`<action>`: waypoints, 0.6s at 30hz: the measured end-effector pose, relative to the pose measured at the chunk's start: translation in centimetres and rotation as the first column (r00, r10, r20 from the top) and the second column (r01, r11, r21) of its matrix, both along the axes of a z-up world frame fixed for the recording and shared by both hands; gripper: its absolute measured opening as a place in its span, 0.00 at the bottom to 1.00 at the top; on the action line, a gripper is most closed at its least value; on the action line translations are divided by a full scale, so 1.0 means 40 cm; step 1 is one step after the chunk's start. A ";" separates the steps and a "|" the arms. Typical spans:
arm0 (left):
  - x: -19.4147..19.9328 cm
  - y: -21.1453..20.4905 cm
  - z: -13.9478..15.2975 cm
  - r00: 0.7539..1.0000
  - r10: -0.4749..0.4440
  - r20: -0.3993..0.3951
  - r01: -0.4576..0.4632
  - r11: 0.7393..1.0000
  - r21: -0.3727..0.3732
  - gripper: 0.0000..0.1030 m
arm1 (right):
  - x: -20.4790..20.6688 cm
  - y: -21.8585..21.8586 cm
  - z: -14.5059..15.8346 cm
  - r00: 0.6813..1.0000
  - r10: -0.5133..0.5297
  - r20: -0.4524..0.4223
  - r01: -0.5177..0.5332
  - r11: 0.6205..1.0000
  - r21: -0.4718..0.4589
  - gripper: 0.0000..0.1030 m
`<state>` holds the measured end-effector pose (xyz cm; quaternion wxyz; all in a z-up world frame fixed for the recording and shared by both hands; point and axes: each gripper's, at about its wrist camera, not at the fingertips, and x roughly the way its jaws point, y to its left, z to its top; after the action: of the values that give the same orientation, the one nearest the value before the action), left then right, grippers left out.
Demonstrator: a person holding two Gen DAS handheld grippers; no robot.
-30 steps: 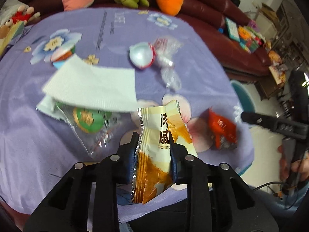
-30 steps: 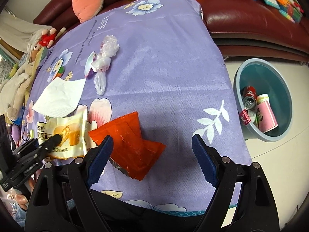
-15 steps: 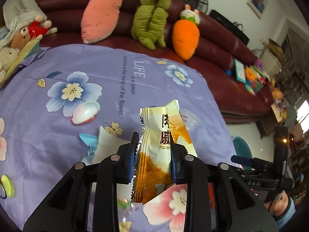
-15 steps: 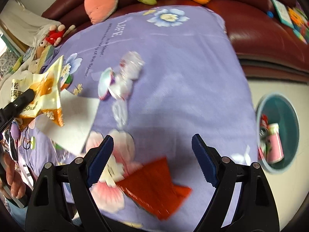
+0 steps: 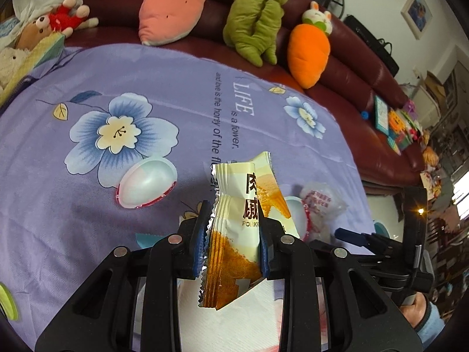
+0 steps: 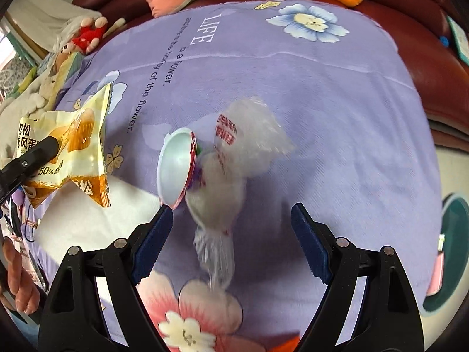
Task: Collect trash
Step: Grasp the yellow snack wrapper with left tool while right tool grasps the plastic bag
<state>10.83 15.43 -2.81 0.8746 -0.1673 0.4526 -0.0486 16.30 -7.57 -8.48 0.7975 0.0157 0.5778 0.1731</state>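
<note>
My left gripper (image 5: 233, 234) is shut on a yellow and orange snack wrapper (image 5: 243, 228) and holds it above the purple tablecloth (image 5: 146, 94). The wrapper also shows at the left of the right wrist view (image 6: 70, 143). My right gripper (image 6: 231, 228) is open and empty, hovering just above a crumpled clear plastic bag (image 6: 234, 170) and a white jelly cup (image 6: 176, 167). A second white cup (image 5: 146, 182) lies left of the left gripper. A white napkin (image 6: 96, 217) lies under the held wrapper.
A teal bin (image 6: 451, 252) stands on the floor off the table's right edge. Plush toys (image 5: 255, 17) sit on a dark red sofa (image 5: 366, 88) behind the table. An orange wrapper corner (image 6: 290, 346) shows at the near edge.
The left gripper has lifted the snack wrapper higher off the table. The right gripper has moved forward from the orange wrapper to above the clear plastic bag and cup, still open.
</note>
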 end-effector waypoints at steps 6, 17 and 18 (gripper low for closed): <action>0.018 -0.008 -0.017 1.000 -0.008 -0.019 0.008 1.000 0.004 0.28 | 0.012 -0.024 -0.012 0.999 -0.014 -0.029 0.016 0.999 0.043 0.25; 0.002 -0.133 0.061 0.995 -0.092 0.038 0.091 0.995 0.033 0.28 | -0.055 -0.147 0.112 0.992 -0.109 0.059 0.103 0.990 0.098 0.24; -0.002 -0.150 0.066 0.994 -0.104 0.041 0.102 0.994 0.039 0.28 | -0.064 -0.161 0.125 0.991 -0.117 0.067 0.109 0.988 0.107 0.24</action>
<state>10.77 9.42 -0.18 0.8834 -0.1265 0.4424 -0.0888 13.75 -14.01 -3.49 0.8247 0.0832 0.5368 0.1576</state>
